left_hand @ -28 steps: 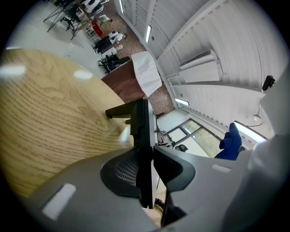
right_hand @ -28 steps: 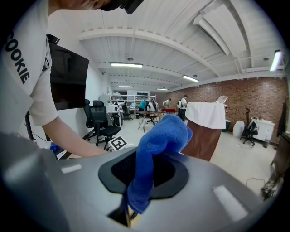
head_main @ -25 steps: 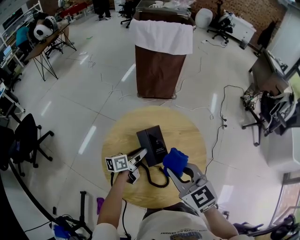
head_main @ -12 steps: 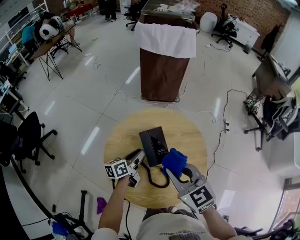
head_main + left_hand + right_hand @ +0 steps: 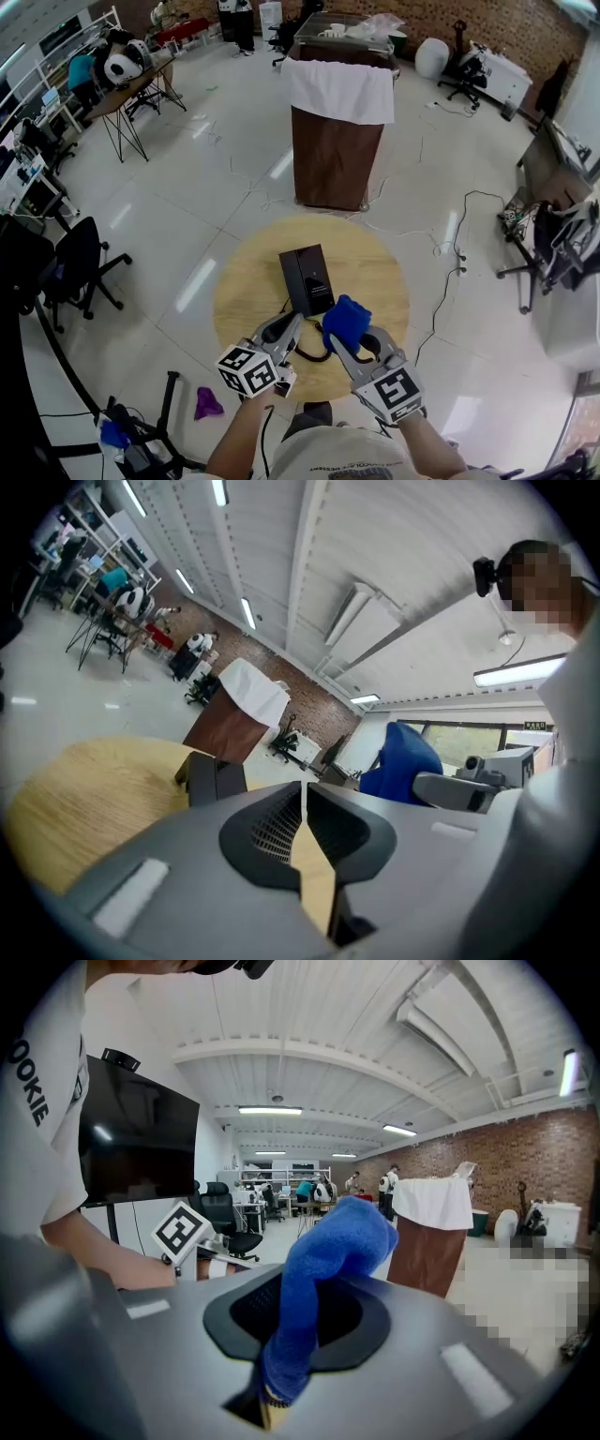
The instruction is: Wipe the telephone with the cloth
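From the head view, both forearms reach forward over the round table (image 5: 242,281). The left gripper (image 5: 291,322) points at the black telephone (image 5: 307,279) in the table's middle. The right gripper (image 5: 352,339) holds the blue cloth (image 5: 347,319) just beside the telephone.

In the left gripper view, the left gripper (image 5: 303,799) has just closed its jaws, and nothing is between them.

In the right gripper view, the right gripper (image 5: 286,1340) pinches the cloth (image 5: 328,1241). The shirt (image 5: 33,1101) reads "OOKIE", cut off at the edge.

The round desk (image 5: 246,286) is pale, matt wood, and the telephone (image 5: 306,279) on it is smooth black plastic with a slight sheen. The cloth (image 5: 323,1251) is thick, fuzzy blue fabric. The left hand-held gripper (image 5: 303,794) is matt grey plastic, and the floor (image 5: 187,187) is glossy.
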Demonstrator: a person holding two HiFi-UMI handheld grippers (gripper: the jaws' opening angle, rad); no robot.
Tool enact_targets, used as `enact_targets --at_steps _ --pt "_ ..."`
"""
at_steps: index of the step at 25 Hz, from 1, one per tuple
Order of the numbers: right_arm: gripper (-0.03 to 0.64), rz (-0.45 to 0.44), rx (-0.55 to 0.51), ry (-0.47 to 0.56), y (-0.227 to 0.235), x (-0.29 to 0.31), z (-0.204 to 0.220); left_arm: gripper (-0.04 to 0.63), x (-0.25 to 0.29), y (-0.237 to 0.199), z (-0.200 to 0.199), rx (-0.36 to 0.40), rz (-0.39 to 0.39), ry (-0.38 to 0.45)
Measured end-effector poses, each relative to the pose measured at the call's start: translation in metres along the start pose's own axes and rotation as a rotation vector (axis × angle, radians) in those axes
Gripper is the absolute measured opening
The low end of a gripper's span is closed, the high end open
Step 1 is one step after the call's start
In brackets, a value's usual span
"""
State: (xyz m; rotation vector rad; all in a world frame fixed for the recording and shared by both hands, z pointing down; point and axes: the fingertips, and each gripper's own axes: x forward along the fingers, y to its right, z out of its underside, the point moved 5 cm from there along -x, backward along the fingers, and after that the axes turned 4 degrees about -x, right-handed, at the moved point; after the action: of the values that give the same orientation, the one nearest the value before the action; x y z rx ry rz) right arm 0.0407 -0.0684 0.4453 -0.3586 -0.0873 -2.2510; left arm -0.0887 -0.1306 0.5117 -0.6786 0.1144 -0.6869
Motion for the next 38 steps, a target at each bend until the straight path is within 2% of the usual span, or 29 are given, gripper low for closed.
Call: enact_targets --at_steps 4,9,12,20,28,38 --pt "0.061 -0.023 -0.008 0.023 -0.009 -0.015 -0.003 0.0 -0.021 0.051 -0.003 0.081 -0.022 0.057" --pt "0.061 -0.046 -0.037 0.049 -0.024 -0.032 -0.011 0.0 -0.047 0.094 -0.004 0.161 -0.081 0.129" --pt "0.061 -0.053 -0.061 0.068 -0.031 -0.048 -0.012 0.0 -0.055 0.12 -0.002 0.184 -0.108 0.175" --pt "0.061 -0.054 -0.079 0.09 -0.039 -0.097 -0.014 0.0 -0.064 0.185 0.015 0.272 -0.179 0.2" --pt "0.061 -0.031 -0.088 0.101 -0.046 -0.121 -0.016 0.0 -0.068 0.212 0.028 0.316 -0.234 0.215" --pt "0.058 -0.006 -0.079 0.107 -0.057 -0.125 -0.016 0.0 -0.077 0.212 0.034 0.331 -0.23 0.23"
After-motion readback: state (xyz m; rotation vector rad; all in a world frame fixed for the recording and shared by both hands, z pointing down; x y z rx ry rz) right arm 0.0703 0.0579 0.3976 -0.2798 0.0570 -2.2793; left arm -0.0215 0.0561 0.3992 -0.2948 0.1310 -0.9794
